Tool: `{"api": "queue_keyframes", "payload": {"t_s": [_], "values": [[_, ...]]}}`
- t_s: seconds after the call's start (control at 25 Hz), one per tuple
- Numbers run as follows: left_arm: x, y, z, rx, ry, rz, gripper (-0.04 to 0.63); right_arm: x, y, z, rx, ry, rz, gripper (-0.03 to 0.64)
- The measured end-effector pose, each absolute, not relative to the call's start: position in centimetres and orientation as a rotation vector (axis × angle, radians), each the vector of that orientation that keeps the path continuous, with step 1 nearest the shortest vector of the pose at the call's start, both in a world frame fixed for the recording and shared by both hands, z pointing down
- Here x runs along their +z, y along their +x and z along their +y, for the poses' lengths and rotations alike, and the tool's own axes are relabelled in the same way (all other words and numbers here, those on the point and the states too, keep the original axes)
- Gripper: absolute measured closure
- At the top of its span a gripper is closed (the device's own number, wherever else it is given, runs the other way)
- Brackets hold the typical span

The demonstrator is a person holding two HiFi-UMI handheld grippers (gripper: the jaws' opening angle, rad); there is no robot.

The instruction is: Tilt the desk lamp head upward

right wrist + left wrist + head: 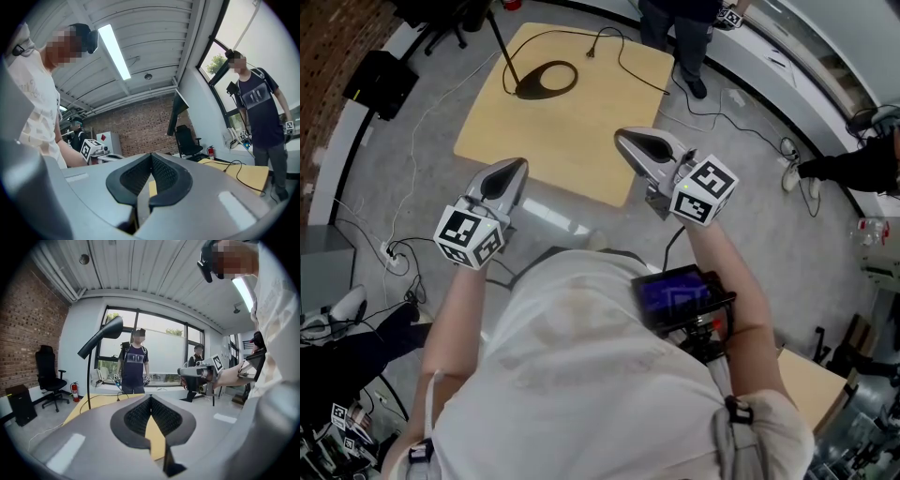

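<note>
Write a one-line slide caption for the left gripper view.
Shut left gripper faces black desk lamp standing on wooden table.

Both arms reach forward mid-frame; left gripper (pixel 514 171) and right gripper (pixel 630 142) are each closed, holding nothing.

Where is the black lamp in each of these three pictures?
Head view: the lamp sits near the top, left of middle; only its oval base and pole show.
Left gripper view: left of middle, head high on a thin pole.
Right gripper view: just right of middle, a dark slanted head.
Shared landmark: the wooden table, in all three.
</note>
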State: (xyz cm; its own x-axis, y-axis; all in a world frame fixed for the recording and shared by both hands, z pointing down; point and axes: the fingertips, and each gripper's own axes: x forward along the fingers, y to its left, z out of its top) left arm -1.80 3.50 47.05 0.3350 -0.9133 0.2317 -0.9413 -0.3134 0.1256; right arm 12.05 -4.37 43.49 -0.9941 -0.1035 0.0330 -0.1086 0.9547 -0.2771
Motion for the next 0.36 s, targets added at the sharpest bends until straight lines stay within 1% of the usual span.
{"api": "queue_keyframes", "payload": {"t_s": [0.36], "values": [[47.5, -2.8, 3.3, 0.175, 2.361, -1.671, 0.594, 43.1, 10.9, -4.9, 0.430, 0.181, -3.095, 0.606]]}}
